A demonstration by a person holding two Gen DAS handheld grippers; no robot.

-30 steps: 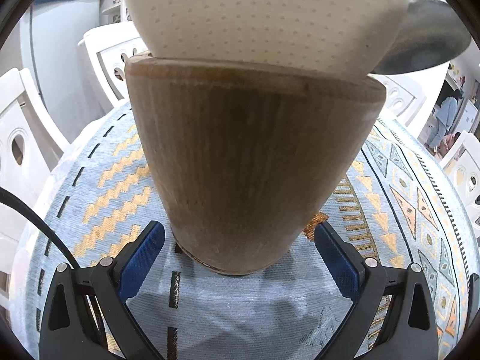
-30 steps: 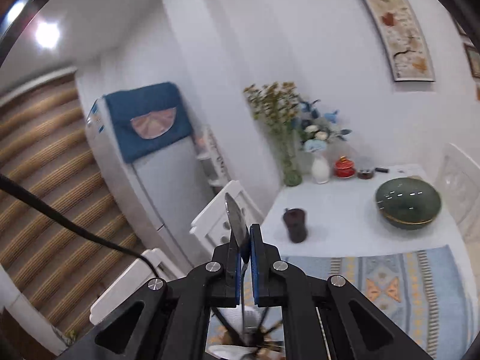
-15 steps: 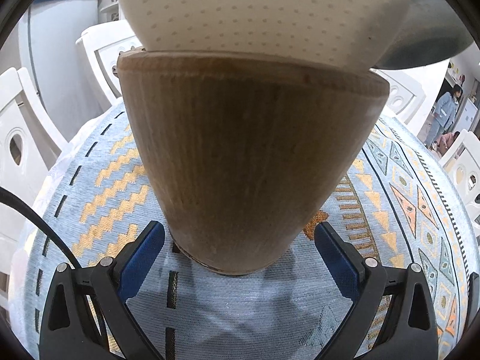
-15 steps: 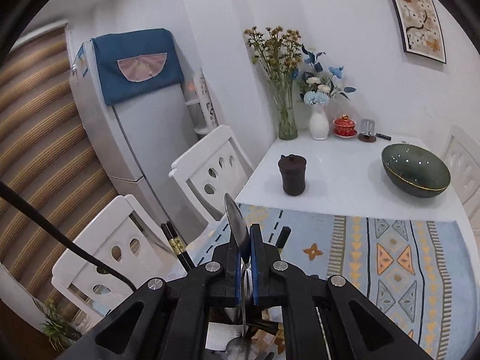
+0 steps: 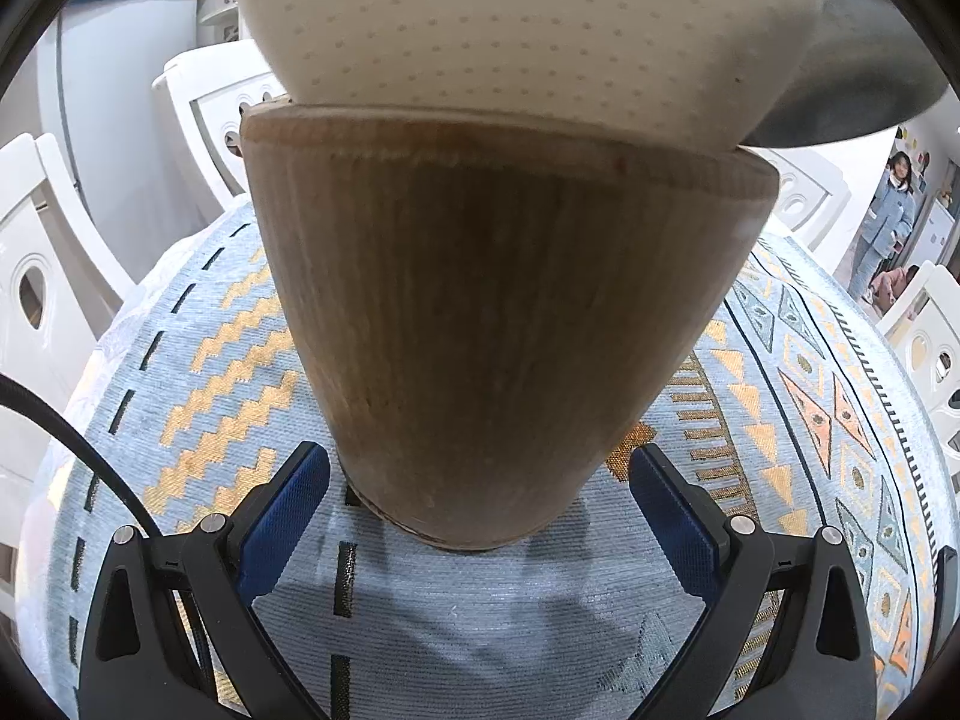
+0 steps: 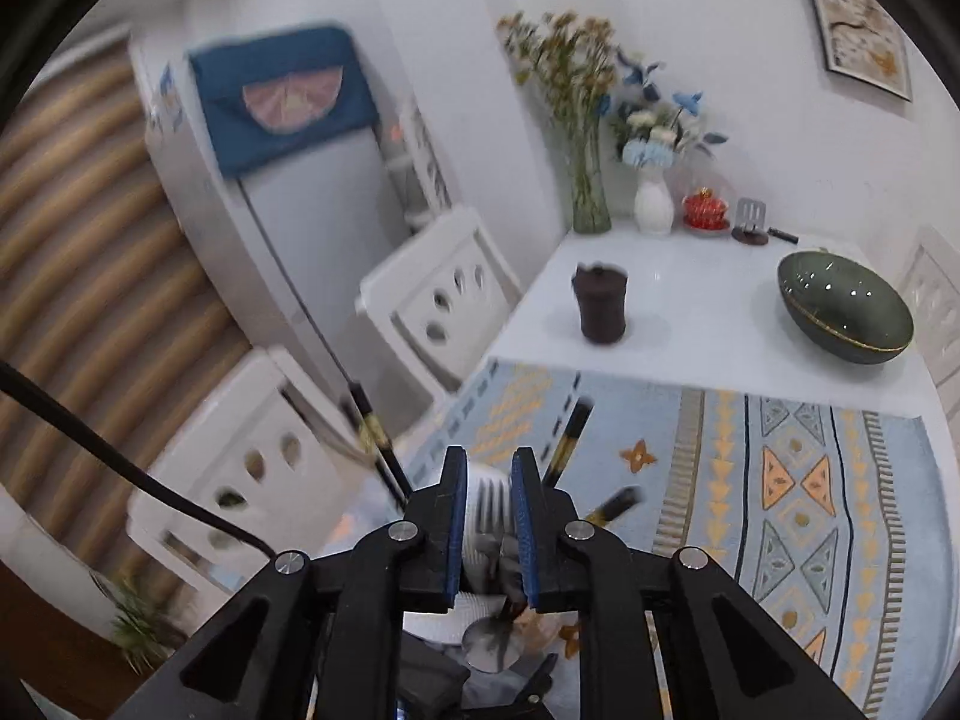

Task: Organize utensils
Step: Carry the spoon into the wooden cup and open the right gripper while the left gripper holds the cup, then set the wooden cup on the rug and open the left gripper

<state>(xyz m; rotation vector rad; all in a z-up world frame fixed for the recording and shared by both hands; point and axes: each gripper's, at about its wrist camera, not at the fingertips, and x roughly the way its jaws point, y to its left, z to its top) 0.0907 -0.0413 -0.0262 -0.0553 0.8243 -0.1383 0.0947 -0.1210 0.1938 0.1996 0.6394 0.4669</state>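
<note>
A tall wooden utensil holder (image 5: 492, 324) stands on the blue patterned cloth (image 5: 198, 360), close in front of my left gripper (image 5: 477, 480). That gripper is open, its blue pads (image 5: 288, 498) on either side of the holder's base without touching it. A white dotted surface (image 5: 516, 18) hides the holder's mouth. My right gripper (image 6: 489, 468) has just been opening; its pads press on nothing. Fork tines (image 6: 492, 501) show in the gap and a spoon bowl (image 6: 486, 648) lies below. Black chopsticks (image 6: 375, 435) with gold bands stick up around the jaws.
On the white table beyond the cloth stand a dark green bowl (image 6: 846, 315), a dark lidded jar (image 6: 600, 309) and flower vases (image 6: 591, 204). White chairs (image 6: 444, 306) line the left edge, with a fridge (image 6: 312, 210) behind. A person (image 5: 888, 210) stands far off.
The right gripper has sunk toward the table and its jaws have parted. The metal handle that stood up between its pads is gone from there. The left gripper and holder have not moved.
</note>
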